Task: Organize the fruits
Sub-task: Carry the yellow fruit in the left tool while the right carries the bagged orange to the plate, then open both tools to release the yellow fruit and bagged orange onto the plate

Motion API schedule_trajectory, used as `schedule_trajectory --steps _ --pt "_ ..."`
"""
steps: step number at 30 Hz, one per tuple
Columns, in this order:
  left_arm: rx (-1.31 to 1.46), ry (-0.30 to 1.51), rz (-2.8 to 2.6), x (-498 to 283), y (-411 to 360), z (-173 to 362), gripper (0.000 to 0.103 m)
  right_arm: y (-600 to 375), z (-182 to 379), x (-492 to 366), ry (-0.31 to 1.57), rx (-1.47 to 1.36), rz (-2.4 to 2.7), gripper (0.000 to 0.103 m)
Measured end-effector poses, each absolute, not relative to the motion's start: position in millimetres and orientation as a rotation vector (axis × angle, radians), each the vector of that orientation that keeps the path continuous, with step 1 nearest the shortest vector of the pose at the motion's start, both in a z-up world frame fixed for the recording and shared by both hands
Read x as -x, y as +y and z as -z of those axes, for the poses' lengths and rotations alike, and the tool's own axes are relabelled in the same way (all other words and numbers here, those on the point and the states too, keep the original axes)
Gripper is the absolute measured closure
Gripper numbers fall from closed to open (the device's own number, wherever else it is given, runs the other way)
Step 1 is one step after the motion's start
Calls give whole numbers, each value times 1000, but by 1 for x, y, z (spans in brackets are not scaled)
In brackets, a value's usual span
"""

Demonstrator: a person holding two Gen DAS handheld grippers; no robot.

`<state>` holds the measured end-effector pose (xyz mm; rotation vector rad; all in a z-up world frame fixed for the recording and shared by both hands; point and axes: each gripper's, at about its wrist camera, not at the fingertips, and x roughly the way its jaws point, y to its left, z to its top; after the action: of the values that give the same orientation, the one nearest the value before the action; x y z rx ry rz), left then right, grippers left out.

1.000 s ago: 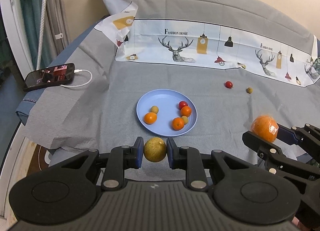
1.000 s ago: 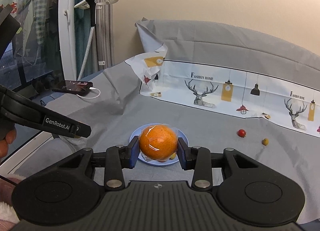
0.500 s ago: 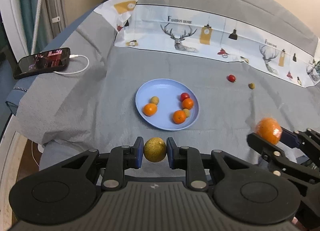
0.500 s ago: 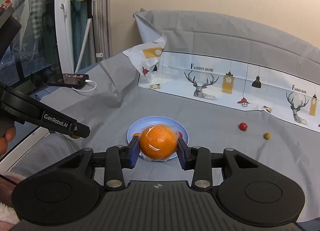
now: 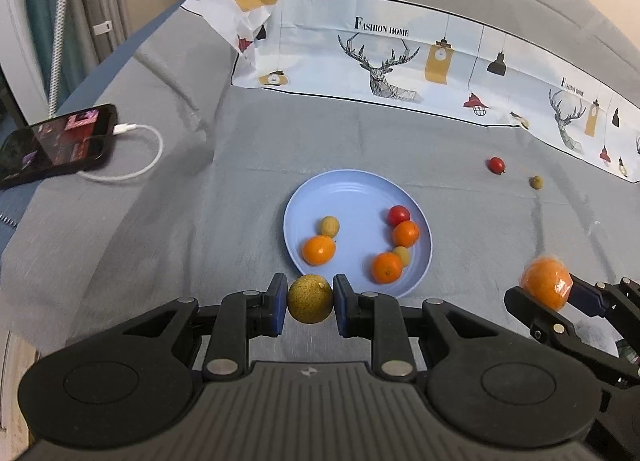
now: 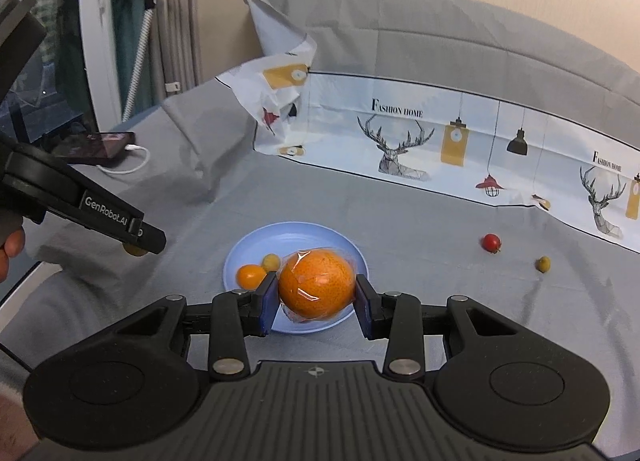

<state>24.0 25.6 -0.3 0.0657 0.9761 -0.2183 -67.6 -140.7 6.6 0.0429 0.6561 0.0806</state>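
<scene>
A blue plate (image 5: 344, 193) lies on the grey cloth and holds several small fruits: oranges, a red tomato and yellow-green ones. My left gripper (image 5: 310, 300) is shut on a round yellow-green fruit (image 5: 310, 299), just short of the plate's near rim. My right gripper (image 6: 316, 291) is shut on a large orange wrapped in clear film (image 6: 316, 285), held over the near side of the plate (image 6: 296, 235). In the left wrist view that wrapped orange (image 5: 545, 282) shows at the right, beside the plate. A red tomato (image 5: 496, 165) and a small green fruit (image 5: 536, 182) lie loose beyond the plate.
A phone (image 5: 56, 145) on a white charging cable (image 5: 136, 165) lies at the left edge of the cloth. A printed white sheet (image 5: 400, 61) rises along the back. The table edge and a white stand (image 6: 96, 41) are at the left.
Both grippers have moved forward and down toward the plate, which now looks larger and nearer. Each keeps its fruit. The wrapped orange now hangs over the plate's near side.
</scene>
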Motion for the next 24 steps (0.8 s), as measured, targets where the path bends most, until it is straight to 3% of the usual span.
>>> schedule_trajectory --steps 24 --pt "-165 1111 211 -132 -22 86 76 -145 76 -57 791 -11 -99 62"
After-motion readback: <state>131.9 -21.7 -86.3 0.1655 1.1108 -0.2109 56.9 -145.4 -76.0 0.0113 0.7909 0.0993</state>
